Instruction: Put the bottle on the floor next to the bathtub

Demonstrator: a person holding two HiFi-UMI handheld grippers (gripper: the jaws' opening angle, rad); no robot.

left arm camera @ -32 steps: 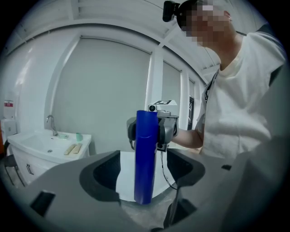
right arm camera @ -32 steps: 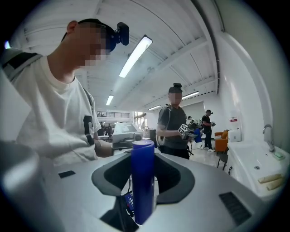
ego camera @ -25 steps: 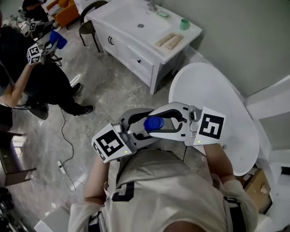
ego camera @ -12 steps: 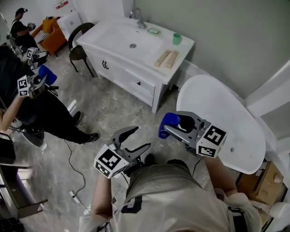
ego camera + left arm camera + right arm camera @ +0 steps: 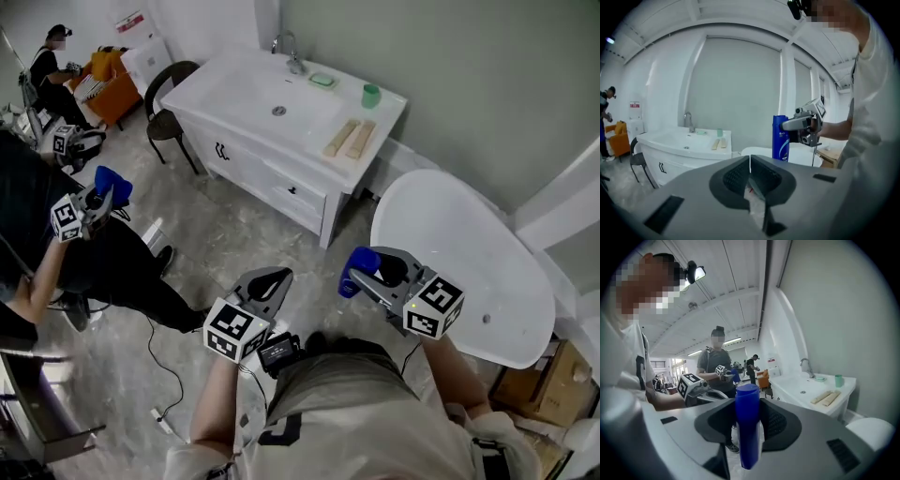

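Now the bottle (image 5: 353, 268) stands upright, clamped in the right tongs (image 5: 365, 273); left tongs (image 5: 280, 277) just closed, empty.

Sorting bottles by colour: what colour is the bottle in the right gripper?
The bottle is blue, clearest in the right gripper view.

Tall blue plastic bottle (image 5: 747, 427) w/ flat blue cap & pale print on one side: clamped betw. jaws of right gripper (image 5: 360, 277), approx. upright, held in mid-air over grey marbled tile floor (image 5: 225, 234). White oval bathtub (image 5: 469, 253) sits near it, to the right in head view. Bottle not yet on floor.
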